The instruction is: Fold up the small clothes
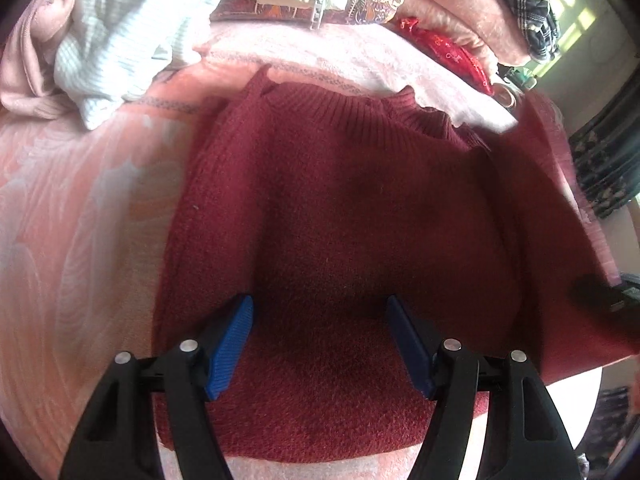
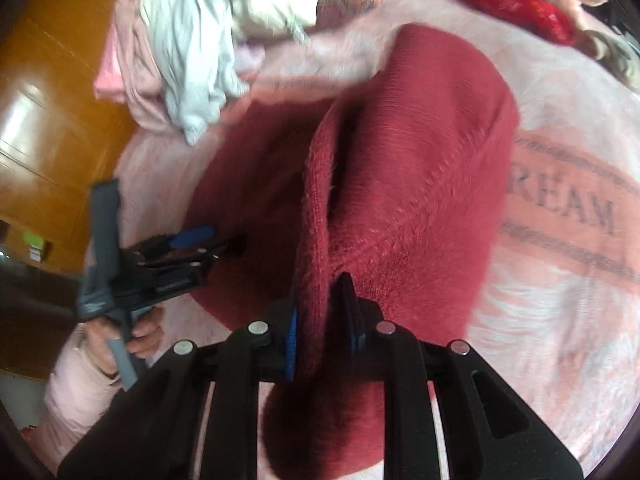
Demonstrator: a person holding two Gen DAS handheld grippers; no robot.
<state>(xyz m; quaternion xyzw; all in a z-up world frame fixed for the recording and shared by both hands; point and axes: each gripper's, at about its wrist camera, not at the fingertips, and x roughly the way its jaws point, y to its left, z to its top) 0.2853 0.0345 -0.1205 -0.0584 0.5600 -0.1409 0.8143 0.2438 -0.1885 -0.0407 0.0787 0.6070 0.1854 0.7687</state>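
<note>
A dark red knitted sweater [image 1: 340, 208] lies on a pink blanket [image 1: 80, 220], its ribbed collar toward the far side. My left gripper [image 1: 320, 320] is open and hovers just above the sweater's middle, holding nothing. It also shows in the right wrist view [image 2: 224, 244], at the left edge of the sweater. My right gripper [image 2: 322, 320] is shut on a lifted edge of the sweater [image 2: 420, 160], which rises as a fold between the blue pads [image 2: 293, 340]. That raised flap shows at the right of the left wrist view [image 1: 560, 240].
A heap of white and pale pink clothes [image 1: 112, 32] lies at the far left of the blanket. A red patterned cloth [image 1: 448, 48] and a plaid garment [image 1: 524, 4] sit at the far right. A wooden cabinet [image 2: 48, 120] stands left of the bed.
</note>
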